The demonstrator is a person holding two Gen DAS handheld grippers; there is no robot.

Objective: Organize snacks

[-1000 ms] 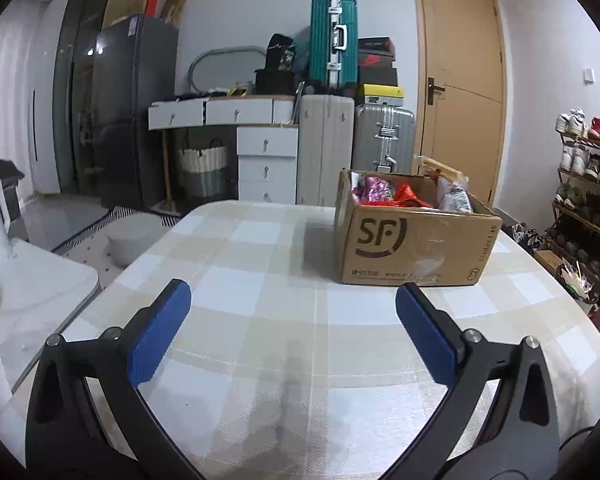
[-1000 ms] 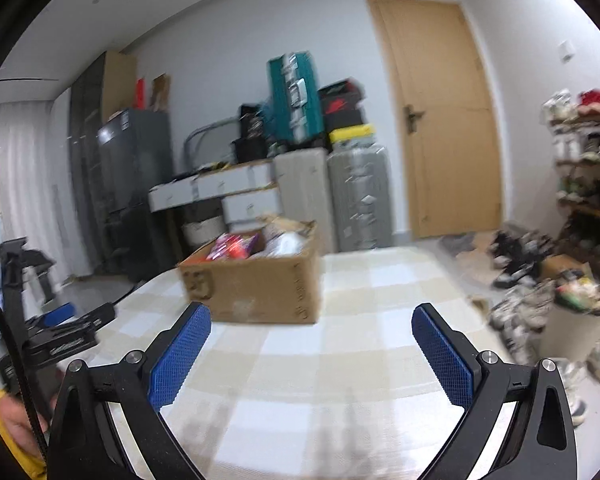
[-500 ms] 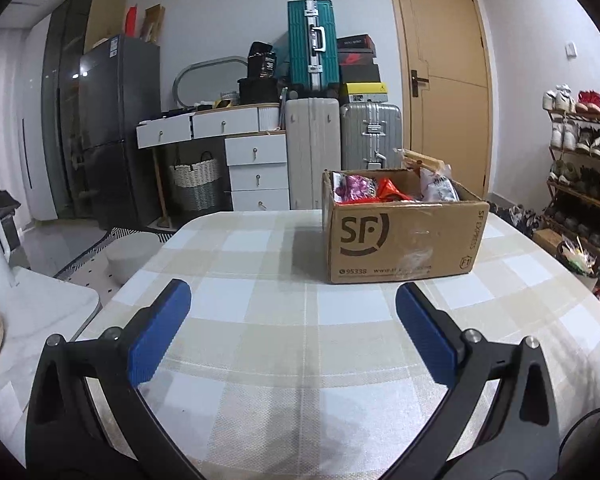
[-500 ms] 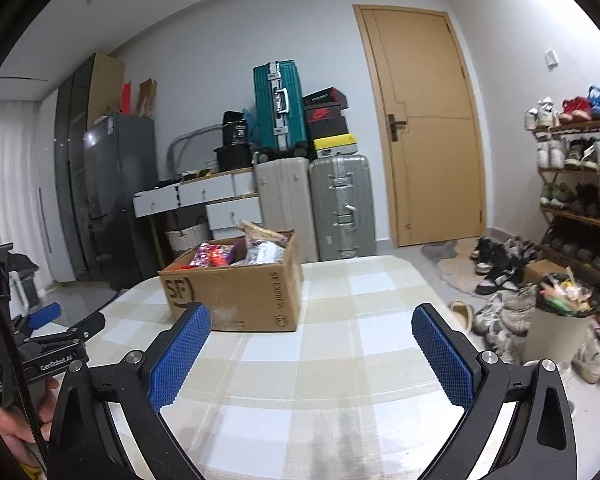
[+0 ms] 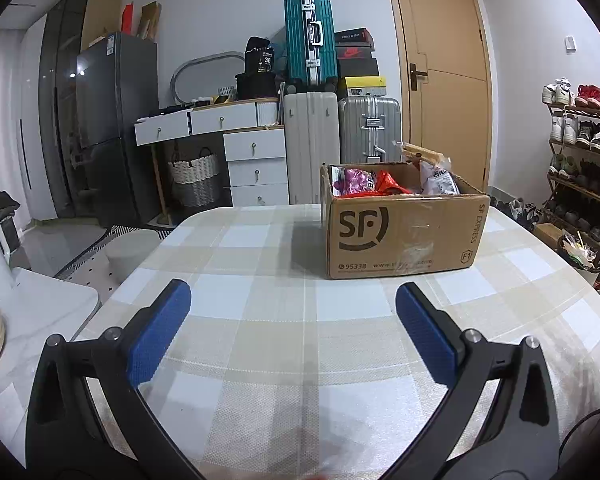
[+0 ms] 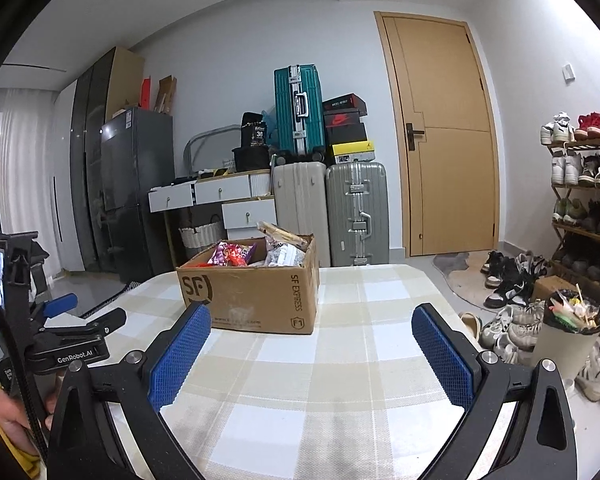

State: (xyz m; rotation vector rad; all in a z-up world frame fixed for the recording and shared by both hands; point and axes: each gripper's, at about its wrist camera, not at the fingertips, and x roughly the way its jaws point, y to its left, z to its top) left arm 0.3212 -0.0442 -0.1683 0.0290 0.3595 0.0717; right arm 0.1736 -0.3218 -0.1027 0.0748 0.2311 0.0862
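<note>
A brown cardboard box [image 5: 404,232] marked SF stands on the checked tablecloth [image 5: 284,320], ahead and slightly right of my left gripper [image 5: 292,300]. Several snack packets [image 5: 380,182] fill it: purple, red and white ones, plus a long brown pack sticking up. The left gripper is open with nothing between its blue pads. In the right wrist view the same box [image 6: 252,292] sits ahead to the left with its snack packets [image 6: 232,254]. My right gripper [image 6: 310,324] is open too, empty, short of the box. The left gripper [image 6: 72,332] shows at that view's left edge.
Beyond the table stand suitcases [image 5: 340,136], a white drawer desk [image 5: 236,148] and a dark fridge [image 5: 112,120]. A shoe rack [image 6: 584,208] and a full bin [image 6: 564,340] are on the right. A white side table [image 5: 32,312] lies left.
Both views have steadied and levelled. The box now appears closer and larger in each view; the right wrist view has swung so the box sits nearer its centre.
</note>
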